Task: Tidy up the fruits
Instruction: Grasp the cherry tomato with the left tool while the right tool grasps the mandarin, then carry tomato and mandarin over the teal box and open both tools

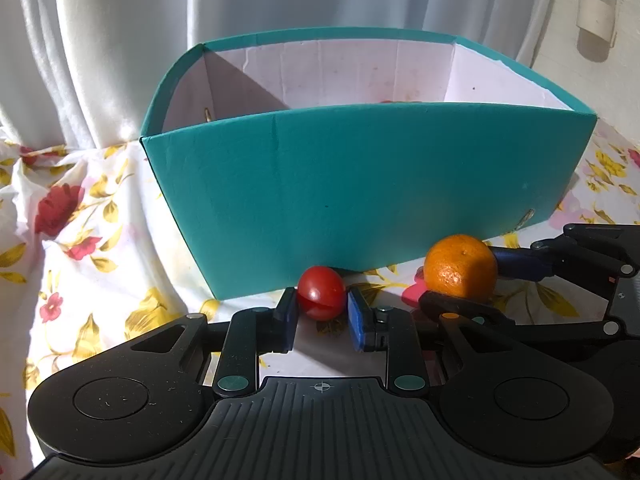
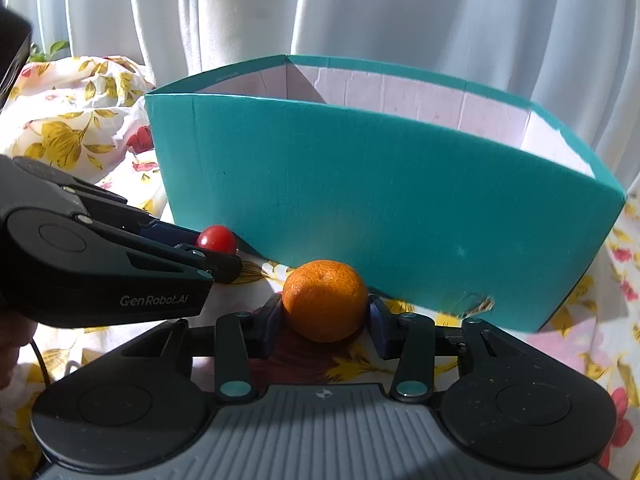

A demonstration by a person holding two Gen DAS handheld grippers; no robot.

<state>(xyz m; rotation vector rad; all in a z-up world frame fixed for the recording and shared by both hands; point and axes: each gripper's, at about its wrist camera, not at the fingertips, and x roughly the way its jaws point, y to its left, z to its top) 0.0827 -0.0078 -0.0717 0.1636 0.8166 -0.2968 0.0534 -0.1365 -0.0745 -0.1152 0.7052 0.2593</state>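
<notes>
On my far left the flowered cloth (image 1: 76, 216) lies rumpled under everything, red blooms and yellow leaves in hard sunlight, with the pale curtain (image 1: 120, 40) hanging behind it. Moving in, my left gripper (image 1: 322, 312) sits low on the cloth, and I have the small red tomato (image 1: 321, 292) between its blue pads (image 1: 360, 322); the fingers are clenched on it, the left pad touching its side and the right pad tight against the other. The tomato rests on the cloth just in front of the teal box (image 1: 360, 184), near the box's lower left corner.

The box fills the middle of both views: teal outside, pale lining inside, open at the top, standing upright on the cloth. Over its front rim in the left wrist view I catch only a sliver of something red inside, too little to name.

Further right, the orange (image 2: 325, 300) sits on the cloth, also just in front of the box wall. My right gripper (image 2: 326, 322) has it flanked, one dark blue pad at each side of the fruit, both pressed against the peel, so I call that a grip on the orange. From the right wrist camera, my left gripper (image 2: 216, 256) comes in from the left edge with the tomato (image 2: 216, 238) at its tip.
</notes>
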